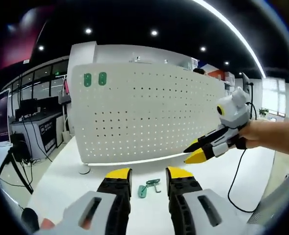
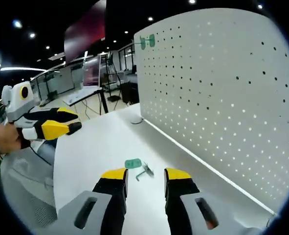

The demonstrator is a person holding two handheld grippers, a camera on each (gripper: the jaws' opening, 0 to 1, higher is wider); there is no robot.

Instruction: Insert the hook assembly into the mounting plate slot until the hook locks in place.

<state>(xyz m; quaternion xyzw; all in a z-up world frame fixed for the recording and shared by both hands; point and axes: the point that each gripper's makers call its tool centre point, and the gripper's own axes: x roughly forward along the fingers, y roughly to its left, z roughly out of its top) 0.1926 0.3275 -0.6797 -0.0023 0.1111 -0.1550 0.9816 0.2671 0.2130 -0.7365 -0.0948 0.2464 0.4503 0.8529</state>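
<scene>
On the pegboard, high at its left corner, sit two small green plates, well apart from everything on the table. The hook lies flat on the table near the board's foot, just ahead of the left gripper, whose fingers are released with nothing between them. It looks to be a green plastic tab with a thin metal wire bent off it: light, stiff, small, likely to skate on the smooth top if nudged. The tab seems the better hold, pinched across its flat faces, leaving the wire end free for the slot. Further right the right gripper hangs above the table, fingers apart and empty; its own view shows the hook just beyond its tips
</scene>
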